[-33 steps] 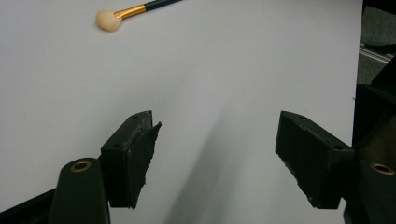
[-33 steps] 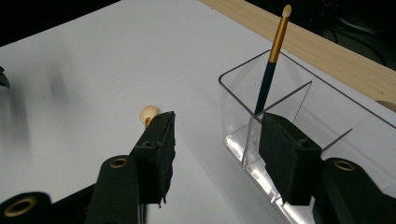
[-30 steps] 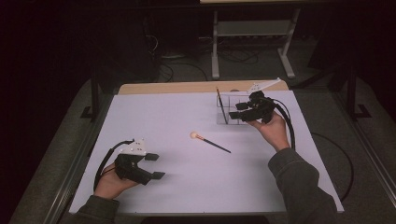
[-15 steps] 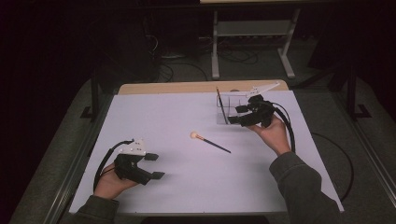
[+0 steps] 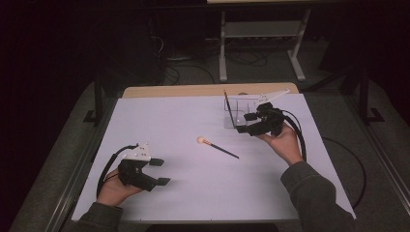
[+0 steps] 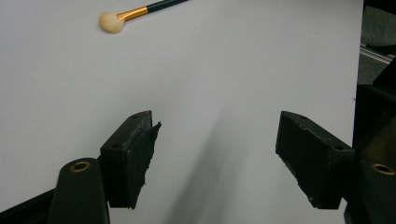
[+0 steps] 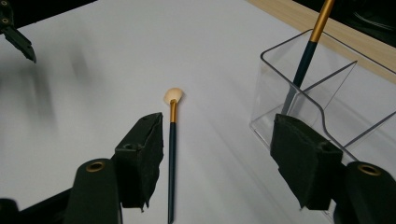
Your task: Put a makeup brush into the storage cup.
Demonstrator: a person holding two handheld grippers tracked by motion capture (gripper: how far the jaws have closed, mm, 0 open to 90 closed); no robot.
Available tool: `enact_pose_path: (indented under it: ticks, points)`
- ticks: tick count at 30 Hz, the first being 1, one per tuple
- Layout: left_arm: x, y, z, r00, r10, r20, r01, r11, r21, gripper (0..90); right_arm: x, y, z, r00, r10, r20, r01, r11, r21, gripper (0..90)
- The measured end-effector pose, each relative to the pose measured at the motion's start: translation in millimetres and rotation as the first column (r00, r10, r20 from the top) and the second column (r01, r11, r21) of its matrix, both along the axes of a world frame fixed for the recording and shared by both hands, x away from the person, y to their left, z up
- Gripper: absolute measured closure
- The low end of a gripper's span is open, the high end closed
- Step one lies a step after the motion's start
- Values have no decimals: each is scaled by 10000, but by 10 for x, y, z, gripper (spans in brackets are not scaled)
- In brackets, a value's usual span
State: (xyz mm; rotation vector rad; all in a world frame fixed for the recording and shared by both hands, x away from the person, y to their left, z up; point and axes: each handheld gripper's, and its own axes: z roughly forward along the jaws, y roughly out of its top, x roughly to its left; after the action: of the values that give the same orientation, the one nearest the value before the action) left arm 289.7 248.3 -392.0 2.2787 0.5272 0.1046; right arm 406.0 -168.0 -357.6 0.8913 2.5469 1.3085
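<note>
Two brushes are sharing this white table [image 5: 159,121] with me. One makeup brush [image 5: 216,147] is lying flat near the middle of the sheet, its pale bristle head pointing toward my left side and its dark handle running away toward my right. The other brush [image 5: 229,110] is standing tilted in the clear organizer [image 5: 238,108], leaning against the near wall of a compartment, its gold ferrule and dark handle showing through the plastic in the right gripper view.

I am holding my right gripper [image 5: 247,123] just beside that organizer, low over the table, and its jaws have just been opening; they are standing wide apart now with nothing between the pads. Looking along them, I am seeing the loose brush on the table beyond and below the left pad [image 7: 140,161], not touching it, while the right pad [image 7: 303,165] is sitting in front of the organizer's corner.

My left gripper [image 5: 159,171] is resting near the front left of the table, well apart from both brushes. Its jaws are spread wide too, gripping nothing, with bare white sheet showing between them and the loose brush's head far off at the top of the left gripper view.
</note>
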Motion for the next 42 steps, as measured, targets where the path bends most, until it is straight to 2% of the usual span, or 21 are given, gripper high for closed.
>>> enact_pose_path:
  ticks: [13,18,20,25,26,30,35,42]
  points:
    - [-14,5,1,10000,47,-14,-48,10000,-51,272,-66,24,-8,9999,121,-28,-121,9997,-201,333]
    - [-21,10,-5,10000,77,-8,-77,10000,-45,269,-101,68,5,9996,160,-241,-168,9992,-351,333]
    - [-22,18,-5,9999,115,-6,-115,9999,-47,267,-98,74,1,9997,229,-130,-234,9990,-392,332]
    - [-28,23,3,9999,154,44,-154,9999,-72,263,-132,112,15,9991,300,-311,-313,9985,-442,330]
    - [-28,22,4,9999,151,60,-150,9999,-69,262,-131,119,10,9990,405,-183,-413,9981,-467,330]
    - [-36,13,4,9998,203,54,-202,9997,-122,261,-177,165,29,9979,489,-417,-513,9970,-588,331]
    - [-38,13,6,9996,259,70,-258,9995,-161,257,-191,209,27,9971,627,-433,-655,9955,-679,332]
    - [-36,20,11,9995,265,152,-263,9995,-162,255,-158,307,25,9948,762,-675,-826,9917,-982,332]
